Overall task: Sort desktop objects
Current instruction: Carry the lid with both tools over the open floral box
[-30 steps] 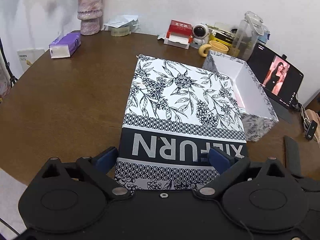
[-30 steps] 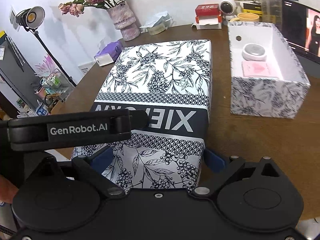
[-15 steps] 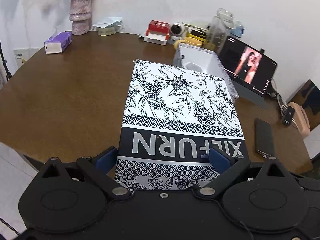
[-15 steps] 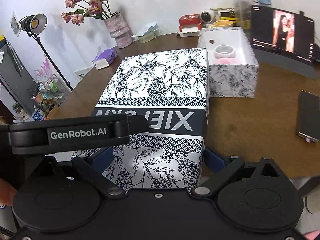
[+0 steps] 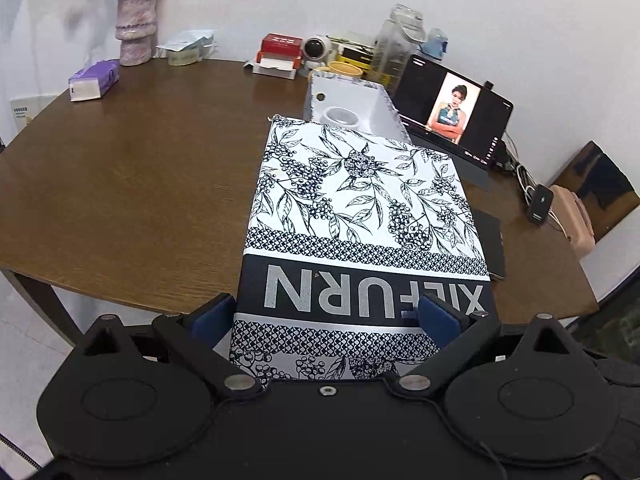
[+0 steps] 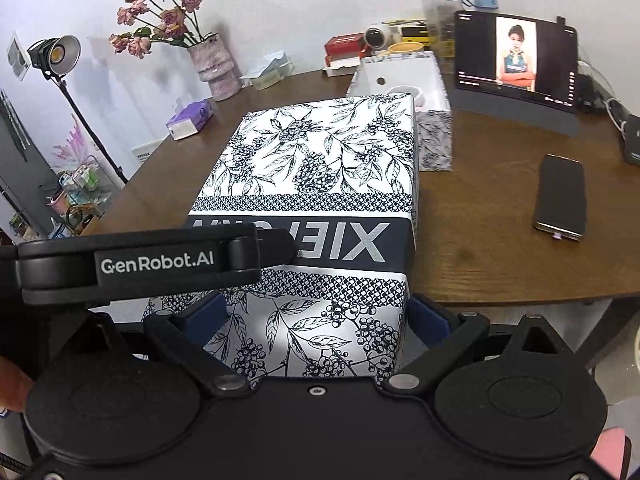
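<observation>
The patterned box lid, printed with leaves and berries and a dark band of large letters, is held above the brown desk by both grippers at its near end. The left gripper is closed on the lid's near edge, its blue fingers pressed against the two sides of the lid. The right gripper is likewise clamped on the lid, with a blue pad on either side of the near wall; in the right wrist view the black body of the left gripper is seen lying across the lid's near left corner. The far end of the lid overlaps the open box base, which stands on the far part of the desk and is partly hidden behind it. A white round dish is seen inside the base. To the right of the base a tablet is propped upright with its screen lit. A dark phone lies flat on the desk to the right of the lid. At the far left a vase of flowers and a purple tissue pack are seen.
</observation>
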`<state>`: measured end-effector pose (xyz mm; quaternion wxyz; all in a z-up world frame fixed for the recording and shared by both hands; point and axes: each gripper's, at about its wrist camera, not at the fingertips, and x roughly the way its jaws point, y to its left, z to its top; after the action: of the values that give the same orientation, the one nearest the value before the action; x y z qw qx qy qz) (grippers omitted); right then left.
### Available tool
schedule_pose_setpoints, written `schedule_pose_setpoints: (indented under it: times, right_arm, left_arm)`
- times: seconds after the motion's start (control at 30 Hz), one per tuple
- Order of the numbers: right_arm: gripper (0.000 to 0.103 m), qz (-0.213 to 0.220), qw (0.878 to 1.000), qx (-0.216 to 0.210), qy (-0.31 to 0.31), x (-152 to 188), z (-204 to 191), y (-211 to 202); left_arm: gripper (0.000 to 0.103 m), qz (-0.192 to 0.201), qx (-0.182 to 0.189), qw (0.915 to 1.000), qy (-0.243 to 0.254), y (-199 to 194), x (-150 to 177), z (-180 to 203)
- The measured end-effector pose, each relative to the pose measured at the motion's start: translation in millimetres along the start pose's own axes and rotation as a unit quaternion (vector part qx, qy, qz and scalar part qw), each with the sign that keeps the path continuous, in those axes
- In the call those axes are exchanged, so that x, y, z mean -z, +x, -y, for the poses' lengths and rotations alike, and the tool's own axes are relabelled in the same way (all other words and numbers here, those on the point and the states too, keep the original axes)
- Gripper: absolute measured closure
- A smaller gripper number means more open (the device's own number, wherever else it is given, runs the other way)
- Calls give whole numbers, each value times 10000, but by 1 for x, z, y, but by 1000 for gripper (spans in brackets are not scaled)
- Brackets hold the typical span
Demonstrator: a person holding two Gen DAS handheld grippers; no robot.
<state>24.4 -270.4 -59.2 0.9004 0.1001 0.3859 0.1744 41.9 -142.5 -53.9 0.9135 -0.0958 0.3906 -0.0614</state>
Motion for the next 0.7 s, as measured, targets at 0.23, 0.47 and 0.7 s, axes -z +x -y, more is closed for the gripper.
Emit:
schedule_pose_setpoints:
  times: [0.23,0.47,0.7]
  right_arm:
    - [4,83,9999,51,29,4,8,-10]
    - [4,160,9998,57,52,1,13,-15]
    - [4,235,9997,62,69,-12,20,-11]
  left_arm:
    - [6,28,43,10000,53,-2,3,9]
    - [6,63,38,9999,99,-3,-1,14]
    - [5,121,0,9998,125,5,-16,17]
